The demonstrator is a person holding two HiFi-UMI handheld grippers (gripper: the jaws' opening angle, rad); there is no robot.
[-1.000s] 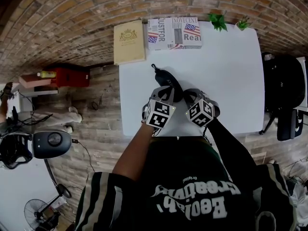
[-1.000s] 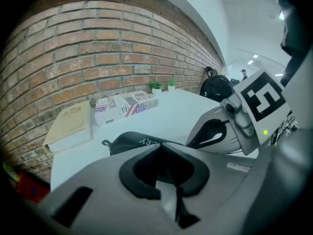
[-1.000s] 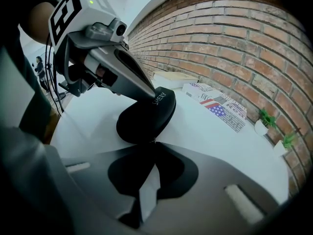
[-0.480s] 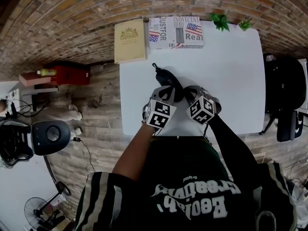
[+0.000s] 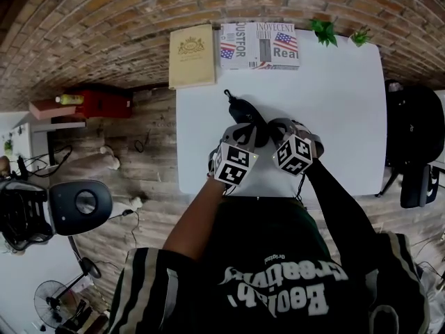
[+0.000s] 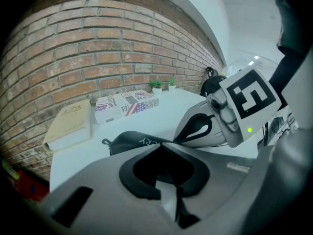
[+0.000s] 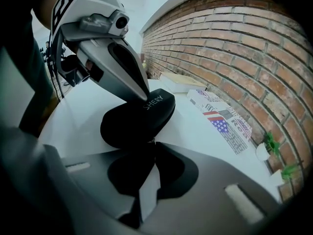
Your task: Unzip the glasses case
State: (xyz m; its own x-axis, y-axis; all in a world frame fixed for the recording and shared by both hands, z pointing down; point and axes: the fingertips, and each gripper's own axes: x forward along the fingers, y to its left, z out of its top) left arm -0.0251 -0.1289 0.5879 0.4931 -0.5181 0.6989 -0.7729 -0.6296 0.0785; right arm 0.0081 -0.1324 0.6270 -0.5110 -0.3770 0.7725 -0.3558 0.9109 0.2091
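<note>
White surface (image 5: 334,103) against a brick wall (image 5: 139,5), plank floor (image 5: 149,152) at 9 o'clock. Left of centre, case (image 5: 243,110), with book (image 5: 190,56) at 11 o'clock (plants (image 5: 323,30) at 1). On case top, left gripper (image 6: 161,143) clamped; at its near edge, right gripper (image 7: 154,141) closed.

One white table (image 5: 334,103) is counted, and on it one black glasses case (image 5: 243,111), set between the middle and the near edge. Two grippers are counted at the case, the left gripper (image 7: 145,97) and the right gripper (image 6: 179,139), each with one marker cube (image 5: 233,164). At the far left corner one tan book (image 5: 191,56) is counted, beside it along the far edge one flag-printed box (image 5: 259,45), and at the far right corner two small plants (image 5: 323,32).
</note>
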